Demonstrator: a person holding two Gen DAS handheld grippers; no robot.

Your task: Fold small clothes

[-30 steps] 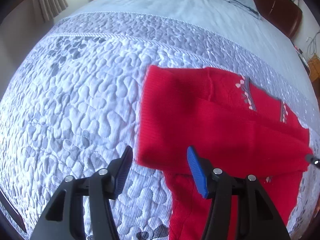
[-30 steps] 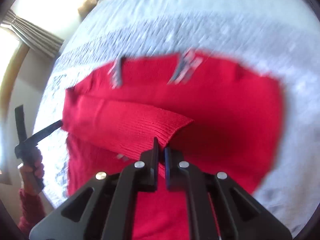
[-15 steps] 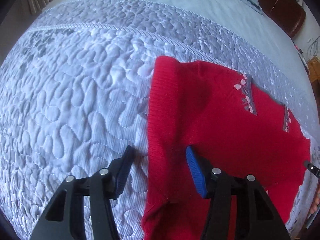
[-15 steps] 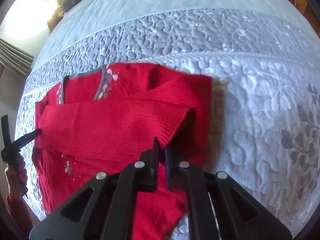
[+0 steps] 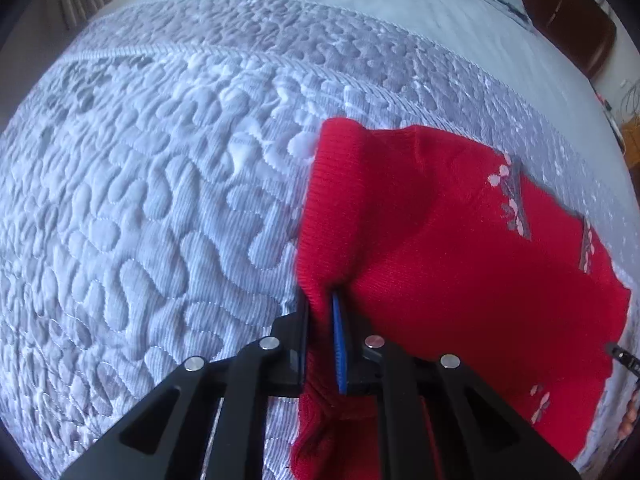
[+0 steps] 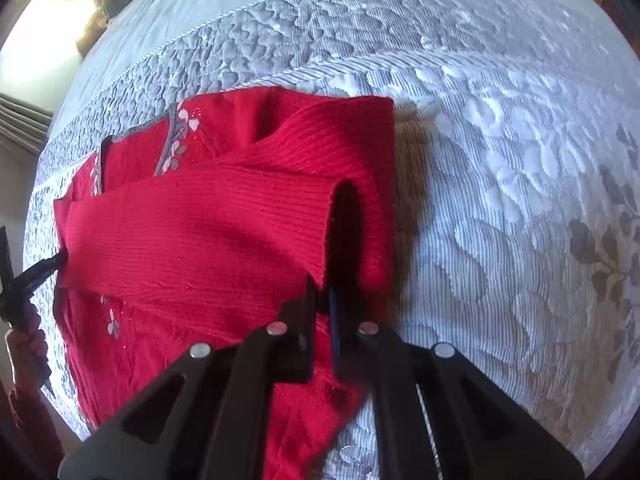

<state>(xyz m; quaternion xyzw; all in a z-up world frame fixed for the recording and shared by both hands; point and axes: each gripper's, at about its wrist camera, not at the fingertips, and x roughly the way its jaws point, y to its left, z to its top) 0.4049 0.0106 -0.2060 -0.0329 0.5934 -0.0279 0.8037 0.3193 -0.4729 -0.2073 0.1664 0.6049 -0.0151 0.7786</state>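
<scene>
A red knitted sweater with grey-and-pink flower trim [image 6: 192,232] lies partly folded on a pale grey quilted bedspread [image 6: 500,168]. The left gripper [image 5: 320,300] is clamped on the sweater's ribbed edge. The right gripper [image 6: 322,288] pinches the end of a sleeve laid across the body.

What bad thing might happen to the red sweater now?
The left gripper pinches only the thin edge of the red sweater, so the knit may slip out or stretch. The right gripper grips just the cuff of the folded sleeve; pulling it could undo that fold and bunch it on the quilt.
</scene>
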